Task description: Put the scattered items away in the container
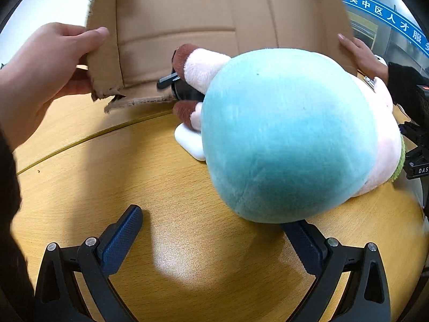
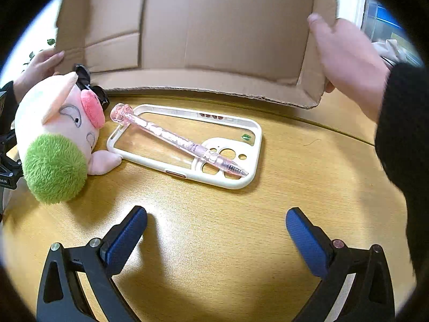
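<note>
Plush toy [image 1: 289,134]: round, soft pile; teal rump, pale pink body, brown feet, green tuft. Lies on its side on the table [image 1: 174,187], just beyond the left gripper [image 1: 214,230], its teal end over the right finger. Left gripper's fingers spread wide, holding nothing; blue textured pads [image 1: 123,238] on black frames.

Same plush toy [image 2: 59,134] in the right wrist view: far left of the right gripper [image 2: 216,230], well apart; pink snout, green tuft toward the camera, dark sunglasses [image 2: 88,83] at its far side.

Phone case [image 2: 187,145]: cream rim, clear back, rounded rectangle with camera cut-outs. Lies flat, beyond the right gripper, one corner touching the plush toy's arm.

Pen [image 2: 174,139]: translucent pink, slim, ornamented cap; rests diagonally across the phone case.

Right gripper: fingers parted, empty; the table bare between them.

Cardboard box [image 2: 214,32]: brown corrugated, torn edges, tipped on its side at the far edge, opening toward the grippers. One bare hand [image 2: 346,61] grips its right wall, another hand [image 2: 40,64] its left wall.

Table: smooth, yellow wood grain, glossy.
</note>
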`<state>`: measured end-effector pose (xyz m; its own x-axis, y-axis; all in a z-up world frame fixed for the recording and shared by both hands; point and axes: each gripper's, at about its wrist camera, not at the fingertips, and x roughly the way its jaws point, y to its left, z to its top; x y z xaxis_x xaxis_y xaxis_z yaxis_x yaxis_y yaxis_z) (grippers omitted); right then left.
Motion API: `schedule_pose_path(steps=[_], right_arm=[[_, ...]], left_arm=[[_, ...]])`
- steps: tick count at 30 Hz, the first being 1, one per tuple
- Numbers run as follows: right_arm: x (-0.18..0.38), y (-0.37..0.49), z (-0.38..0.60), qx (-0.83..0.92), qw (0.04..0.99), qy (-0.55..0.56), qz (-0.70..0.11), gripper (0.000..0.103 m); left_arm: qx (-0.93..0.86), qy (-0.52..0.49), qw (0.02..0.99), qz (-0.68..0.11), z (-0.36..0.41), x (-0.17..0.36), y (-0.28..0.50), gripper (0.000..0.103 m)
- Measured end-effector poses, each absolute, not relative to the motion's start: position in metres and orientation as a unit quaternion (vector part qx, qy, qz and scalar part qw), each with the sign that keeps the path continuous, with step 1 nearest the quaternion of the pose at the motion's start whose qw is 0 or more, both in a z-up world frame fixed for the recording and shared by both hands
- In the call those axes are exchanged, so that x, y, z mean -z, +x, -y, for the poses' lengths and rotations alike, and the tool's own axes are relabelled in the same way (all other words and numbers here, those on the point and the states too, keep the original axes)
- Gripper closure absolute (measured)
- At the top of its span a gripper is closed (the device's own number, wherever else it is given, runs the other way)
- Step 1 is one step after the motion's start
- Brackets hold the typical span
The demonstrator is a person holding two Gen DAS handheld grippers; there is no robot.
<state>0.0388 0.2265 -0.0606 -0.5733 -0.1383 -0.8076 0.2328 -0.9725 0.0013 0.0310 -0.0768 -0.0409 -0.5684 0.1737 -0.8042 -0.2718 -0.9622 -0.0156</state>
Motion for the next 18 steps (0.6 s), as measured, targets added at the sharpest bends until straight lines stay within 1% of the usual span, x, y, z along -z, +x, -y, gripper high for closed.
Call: schedule_pose_path(steps=[18], right_arm=[[0.0643,0.0402,-0.2242,0.886,0.104,0.45,-0.052,0.0]], left_arm=[[-0.883,-0.448,0.128,-0.055,0.0792,0.0378,0.029,0.0]])
